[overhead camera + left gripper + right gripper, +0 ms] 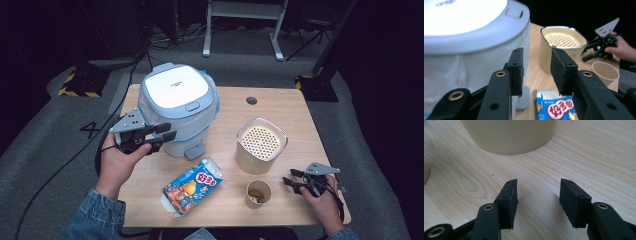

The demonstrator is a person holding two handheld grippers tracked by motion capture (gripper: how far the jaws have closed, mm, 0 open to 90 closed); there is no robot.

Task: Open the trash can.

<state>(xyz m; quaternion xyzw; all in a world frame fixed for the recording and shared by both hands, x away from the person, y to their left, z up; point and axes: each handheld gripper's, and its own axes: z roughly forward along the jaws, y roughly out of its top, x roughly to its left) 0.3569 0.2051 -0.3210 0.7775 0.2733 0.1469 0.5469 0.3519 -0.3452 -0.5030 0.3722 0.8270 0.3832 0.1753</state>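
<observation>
Nearest the high camera, a denim sleeve (95, 215) is coming in at the bottom left, and above it I am holding the left gripper (167, 134) in the air, jaws a little apart with nothing between them, pointing rightward at the side of the white step bin (177, 107). That bin is a rounded, smooth plastic tub with a pale blue-white lid and a thin liner bag showing under the rim; its small pedal is facing me. Just in front of it the snack carton (192, 186) is lying flat on the light wooden table (280, 102), a glossy blue printed box whose long axis is running diagonally, its opened end pointing down-left towards me. Further right a cream, rounded-square container (261, 146) with a perforated insert is standing upright, and a small paper cup (258, 193) is sitting near its base. At far right the right gripper (290, 178) is resting low over the wood, jaws parted, gripping nothing.
</observation>
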